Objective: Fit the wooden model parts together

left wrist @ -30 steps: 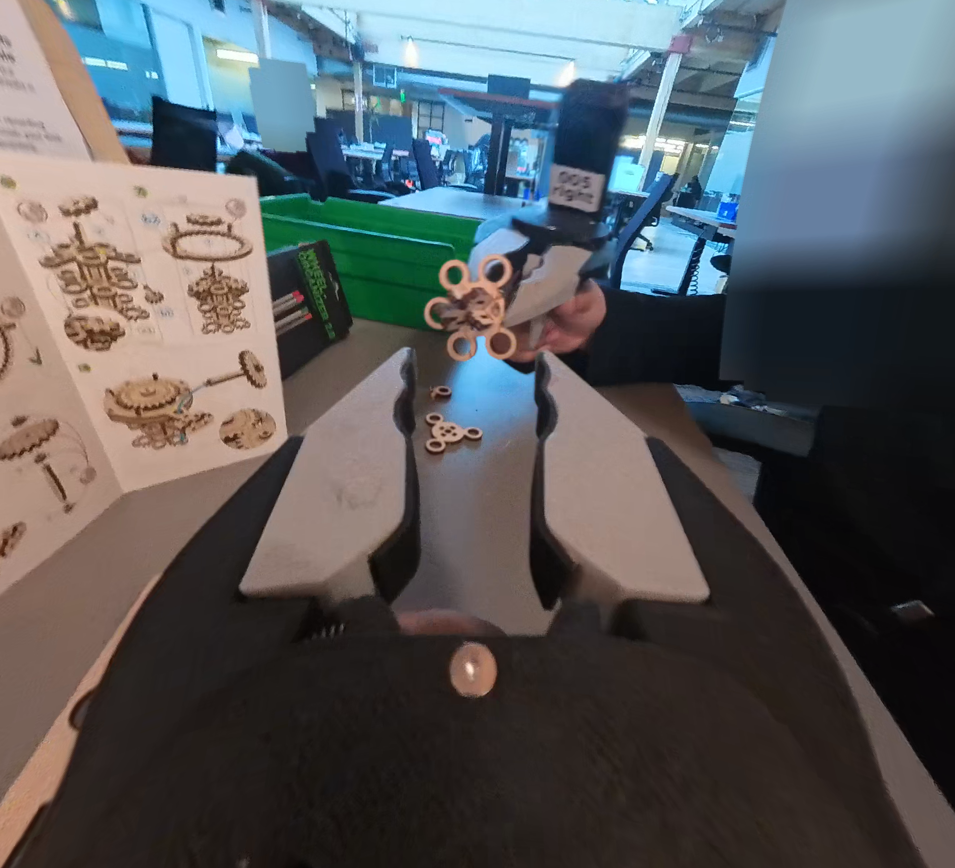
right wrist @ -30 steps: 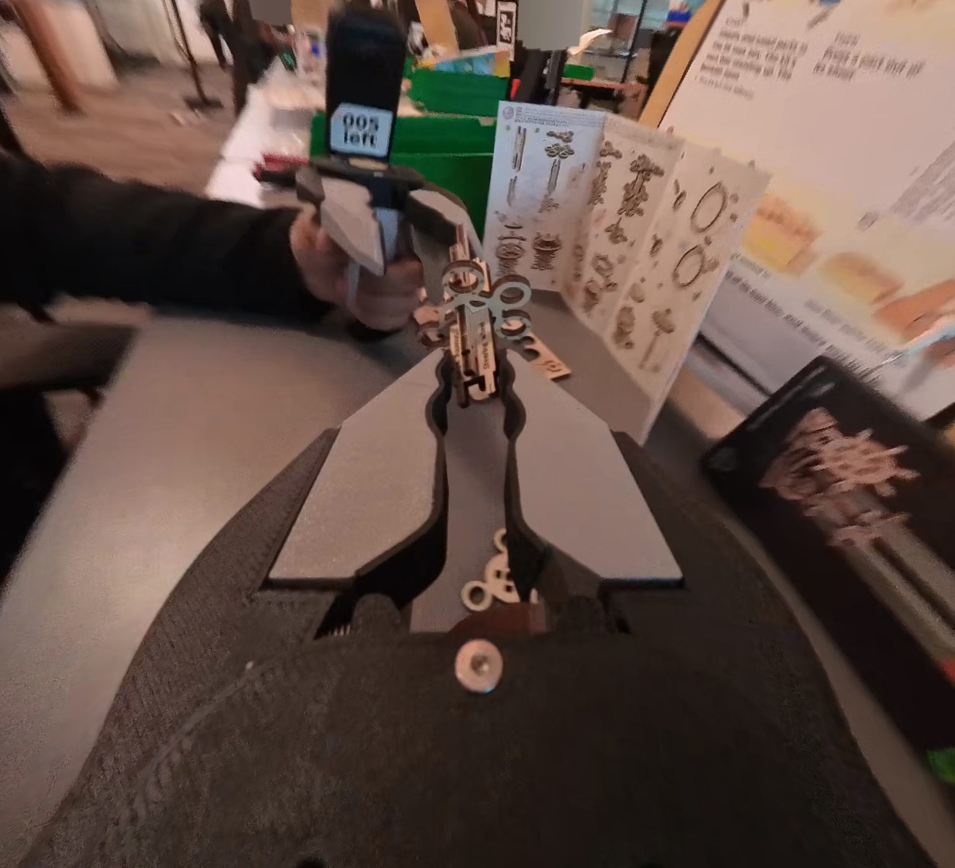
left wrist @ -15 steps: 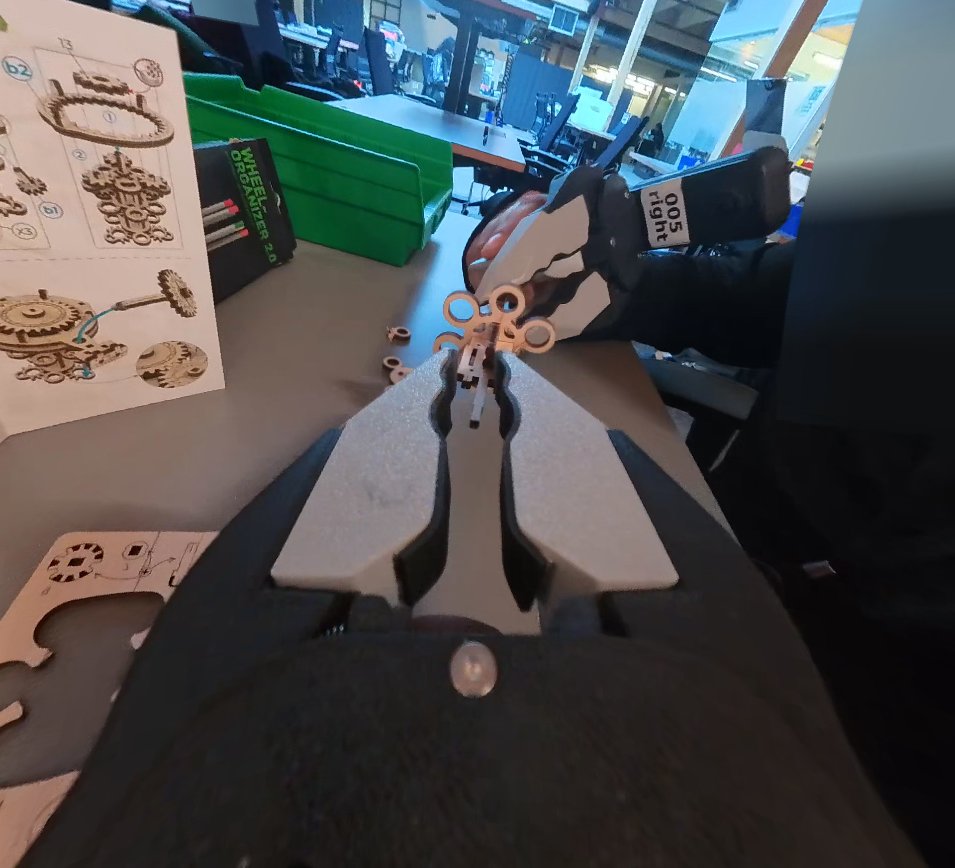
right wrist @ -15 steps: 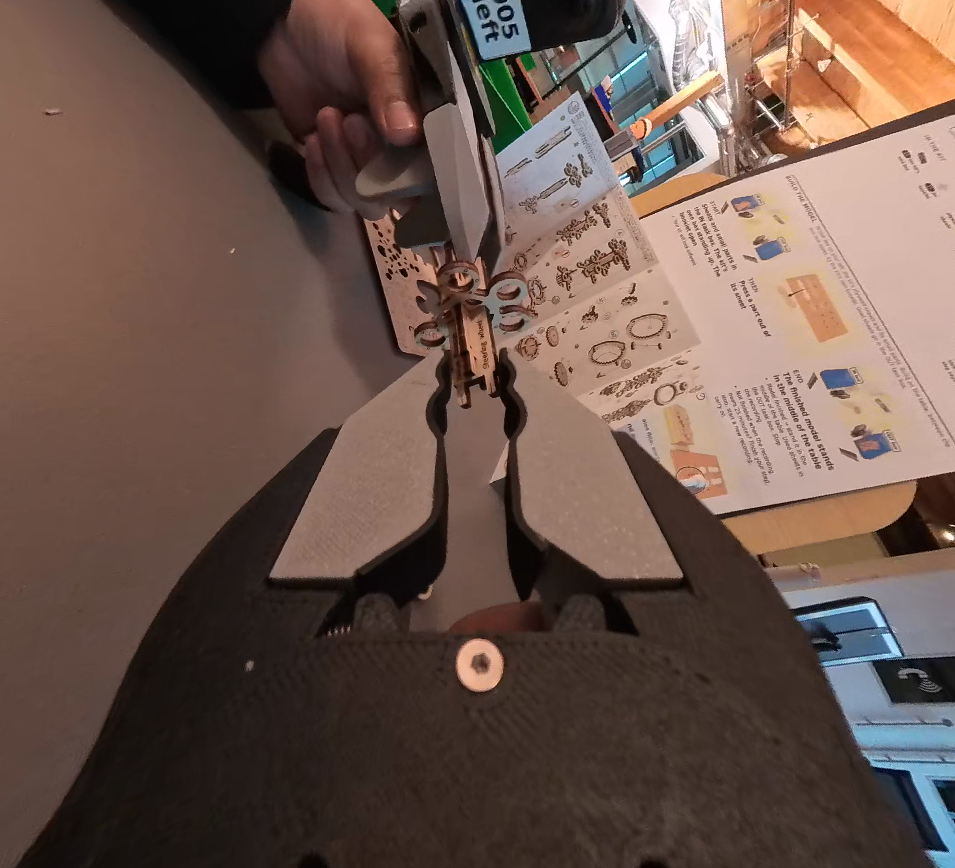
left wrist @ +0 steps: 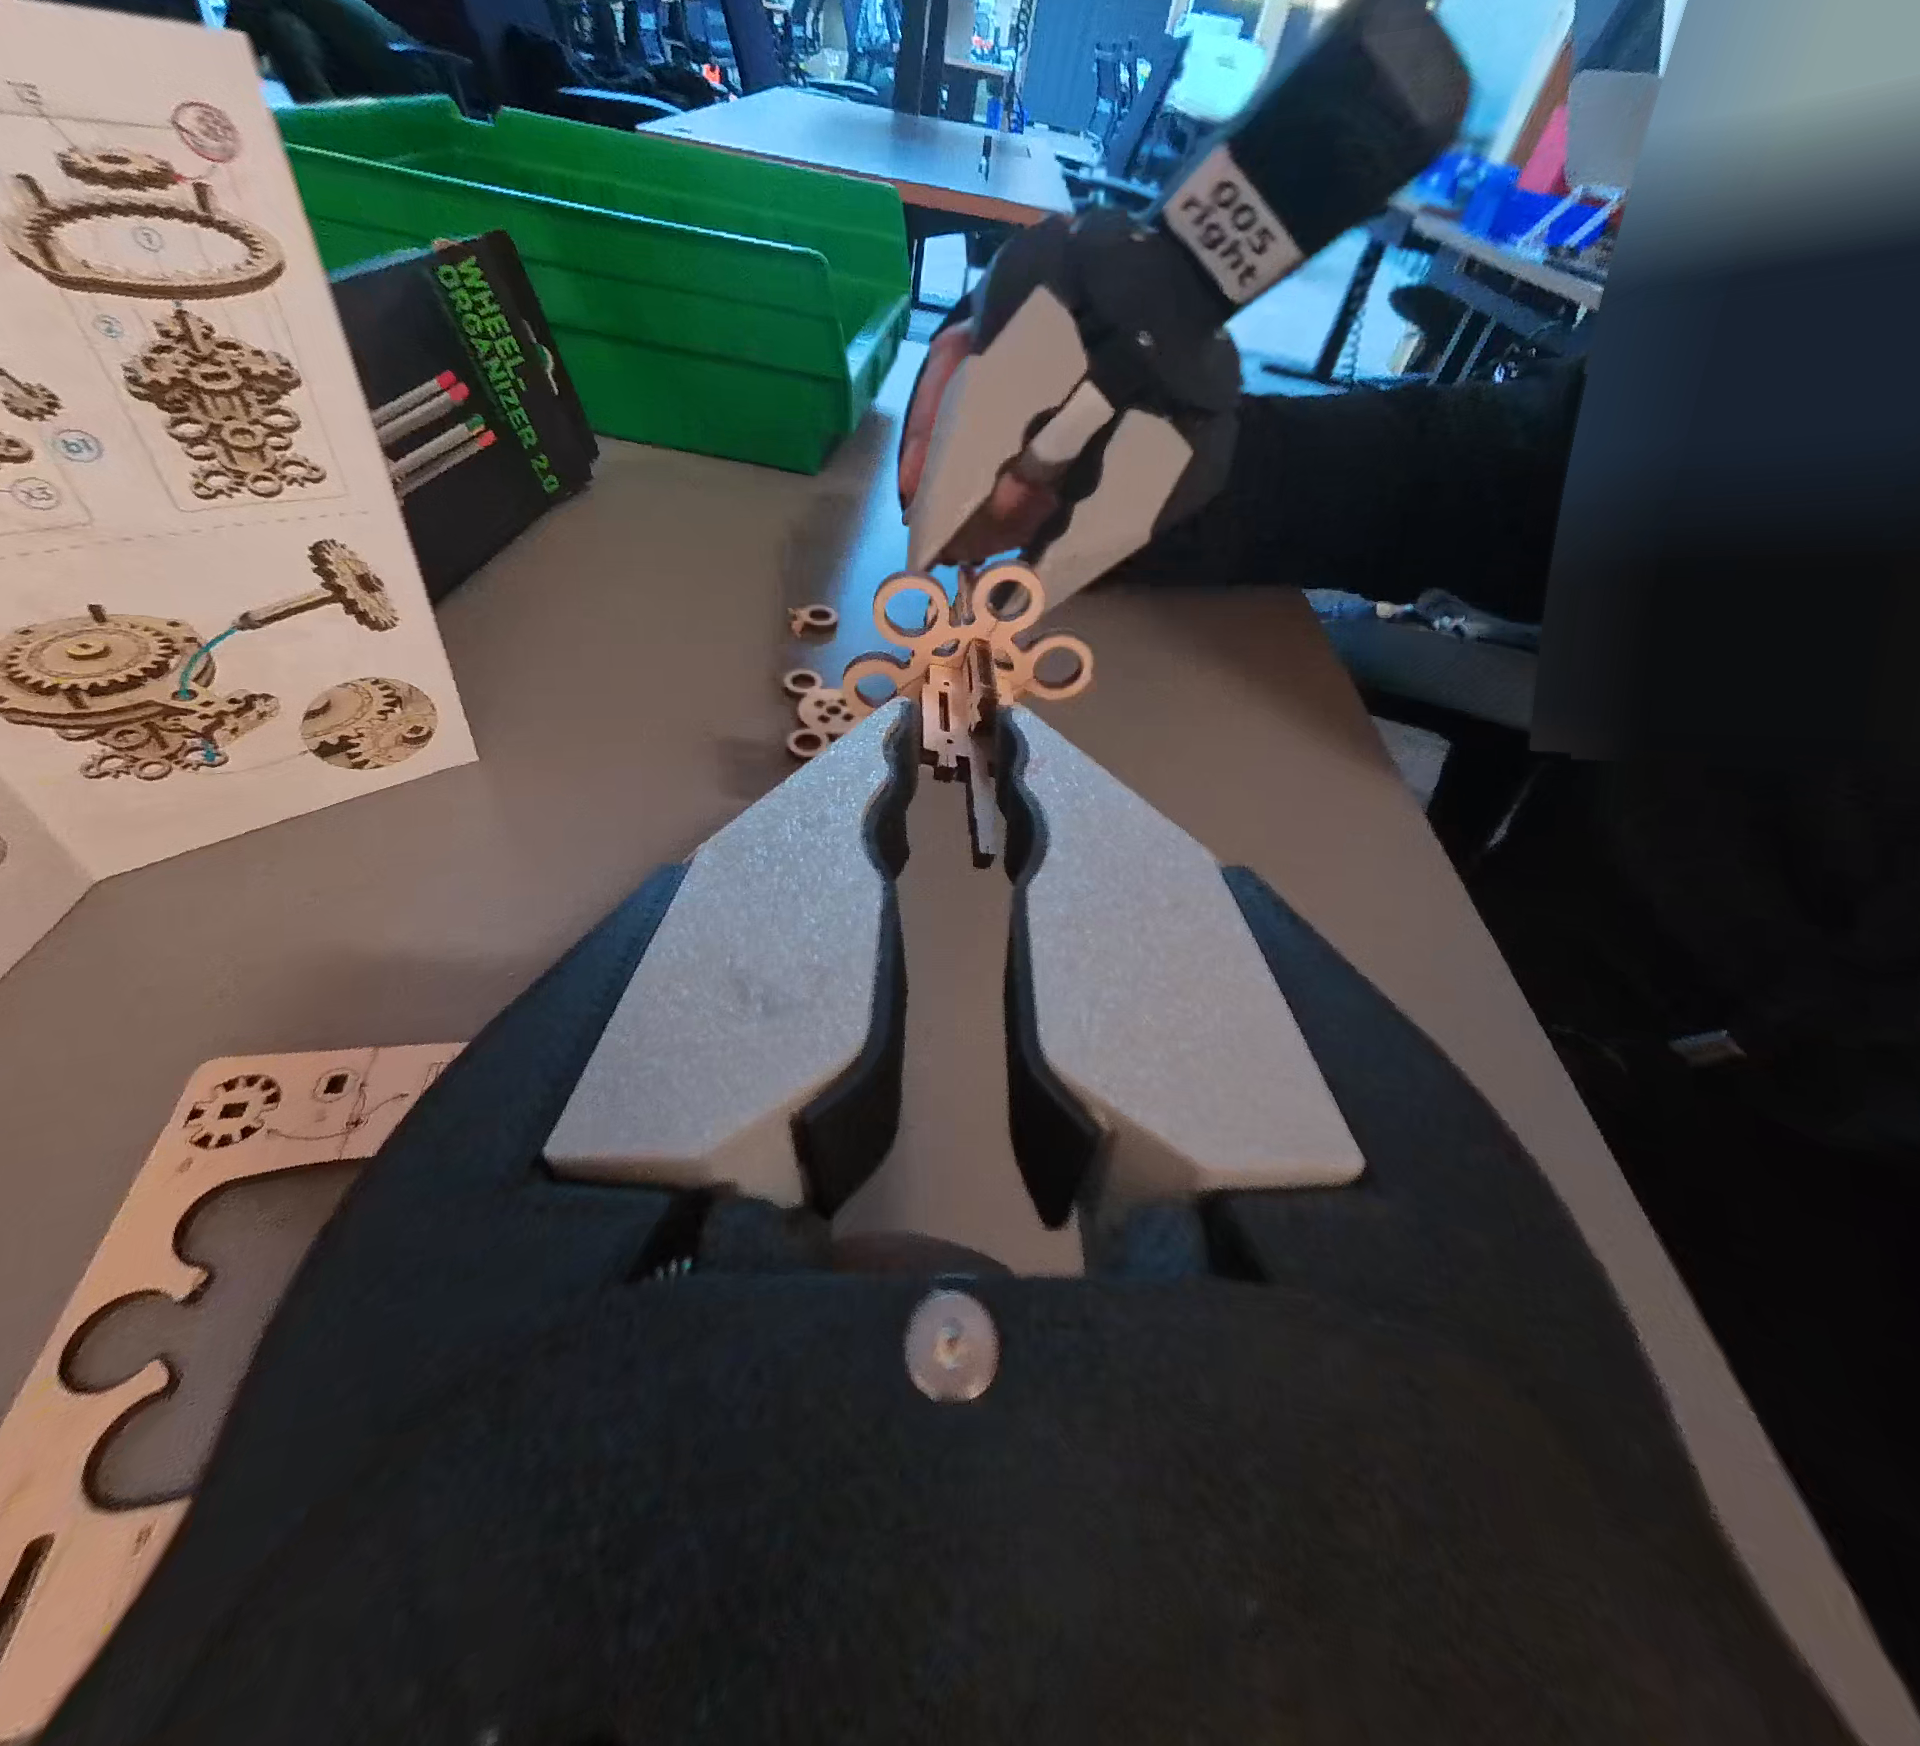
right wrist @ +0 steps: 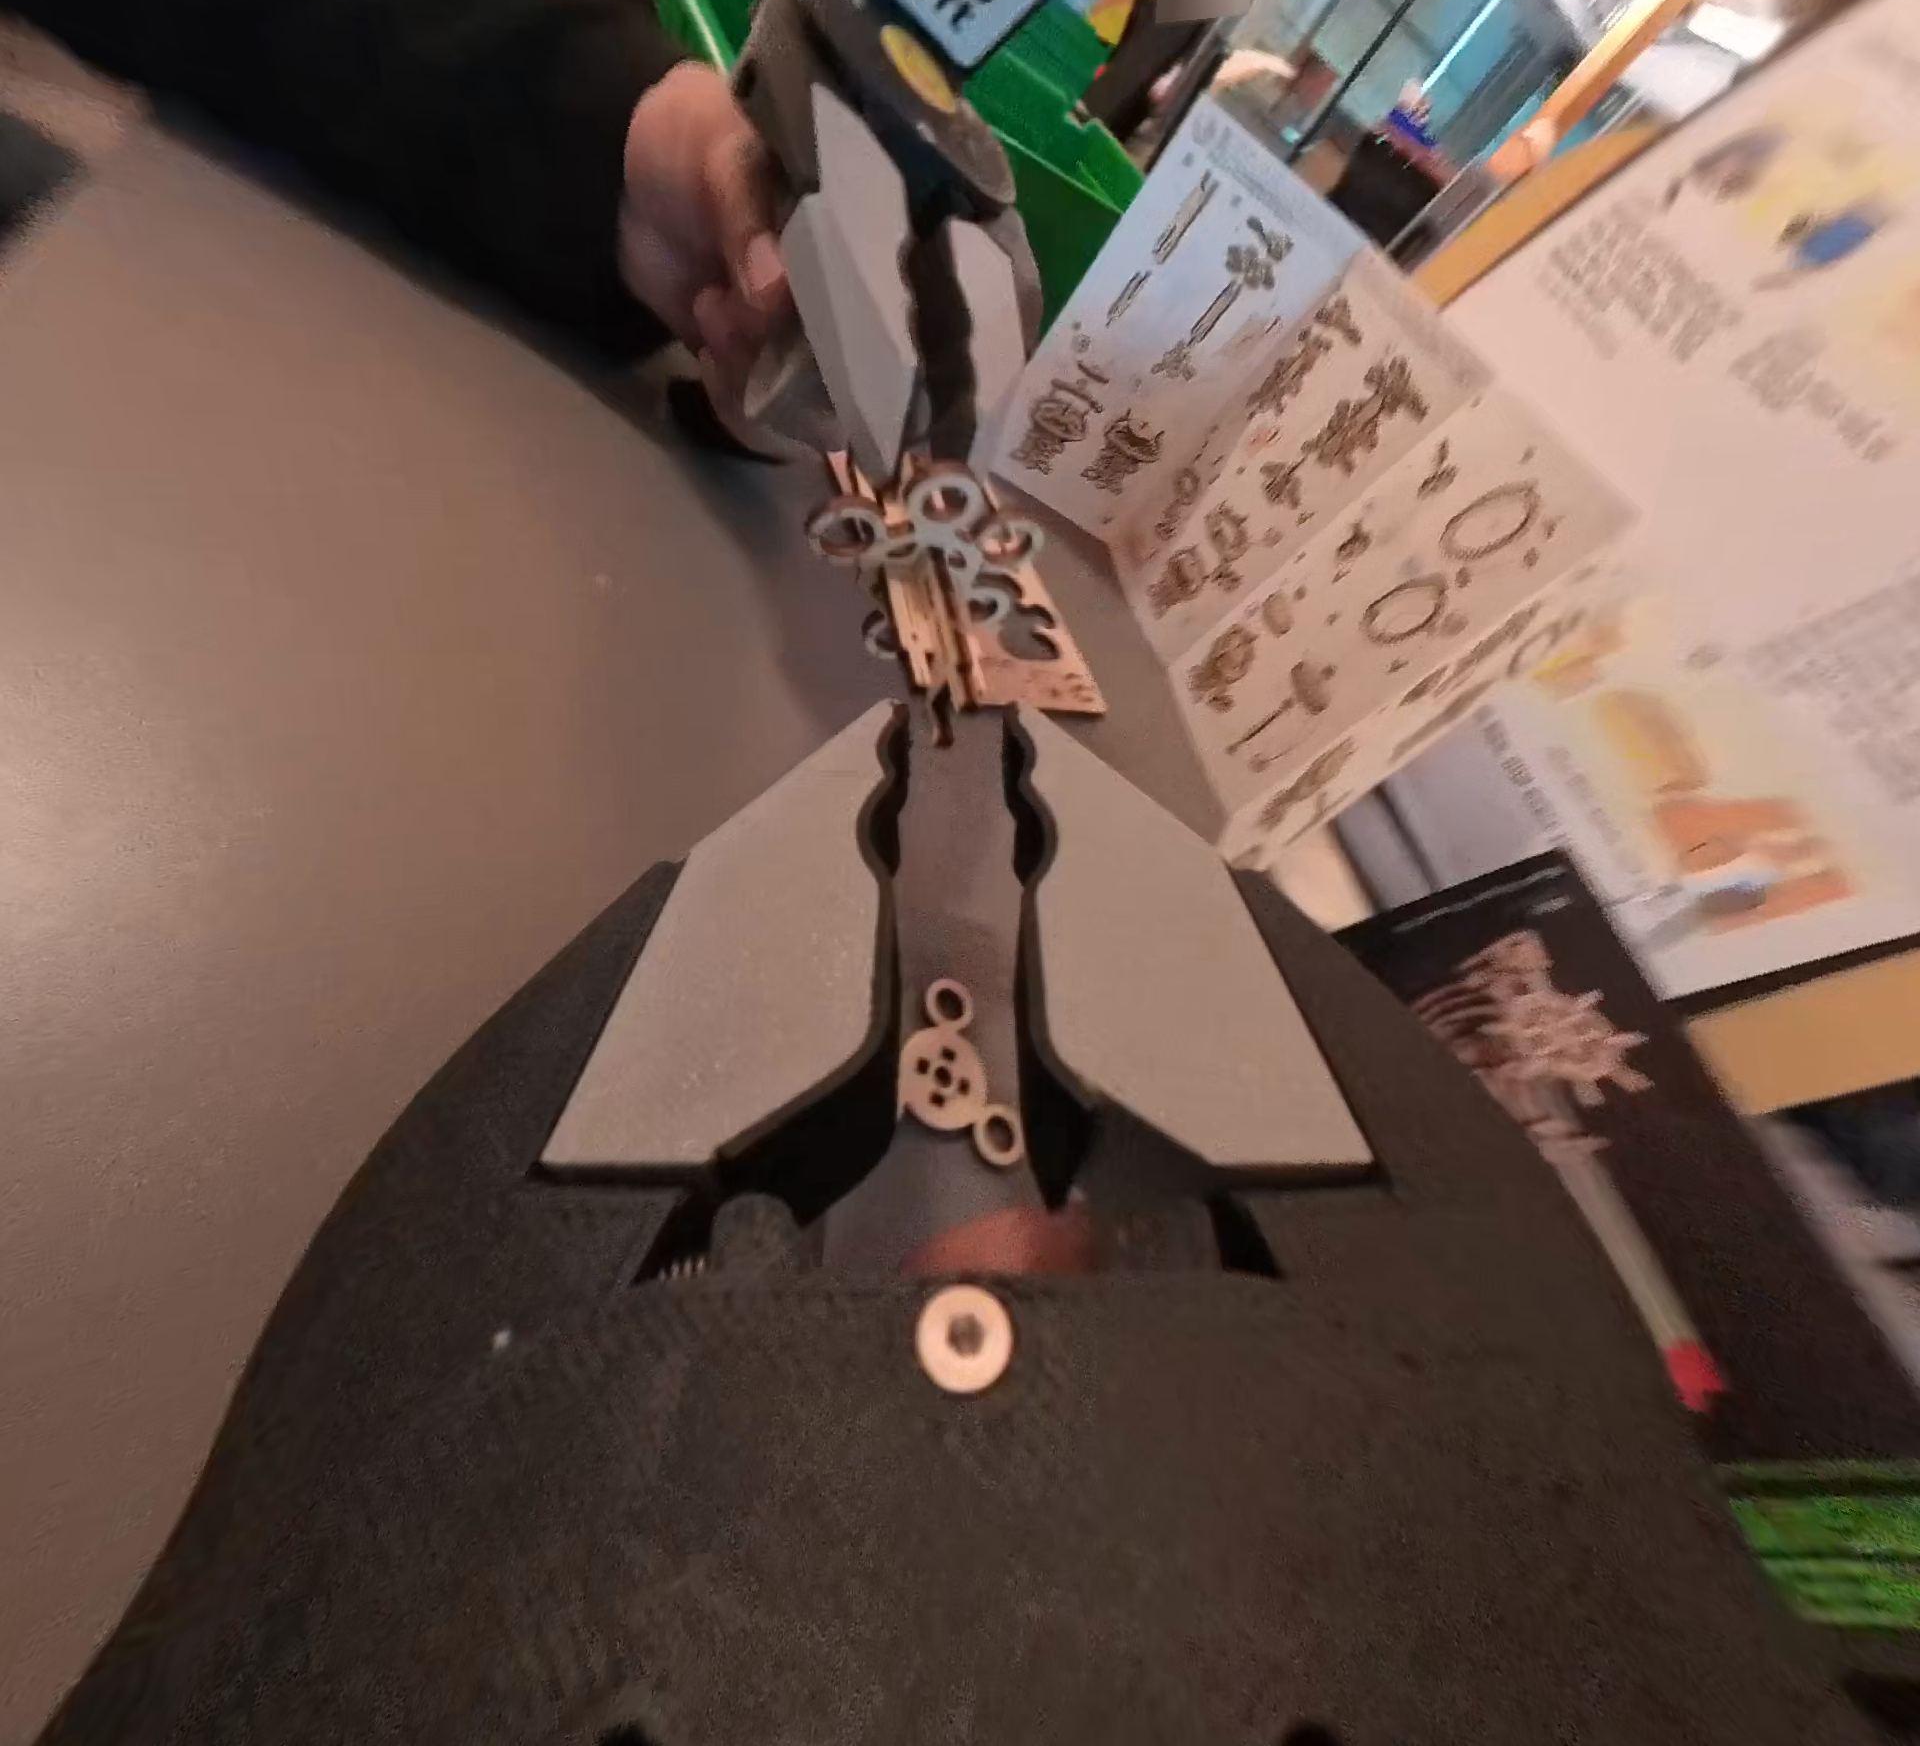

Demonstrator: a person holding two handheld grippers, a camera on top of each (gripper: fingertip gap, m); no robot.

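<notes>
The left hand-held gripper [left wrist: 951, 740] is closed on the wooden assembly [left wrist: 961, 657], stem lying along its fingers, raised above the bench [left wrist: 623, 657]. The right hand-held gripper [right wrist: 951, 740] faces it end-on, jaws slightly apart and seemingly empty, its tips just short of the stem.

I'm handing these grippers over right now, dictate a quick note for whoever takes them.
Left gripper: shut on the ringed wooden assembly, held above the table.
Right gripper: jaws slightly apart at the assembly's thin end; grip unclear.
A loose three-ring disc and a small ring piece lie on the table.
Done: assembly partly built.
Left: probably fitting the loose pieces.
</notes>
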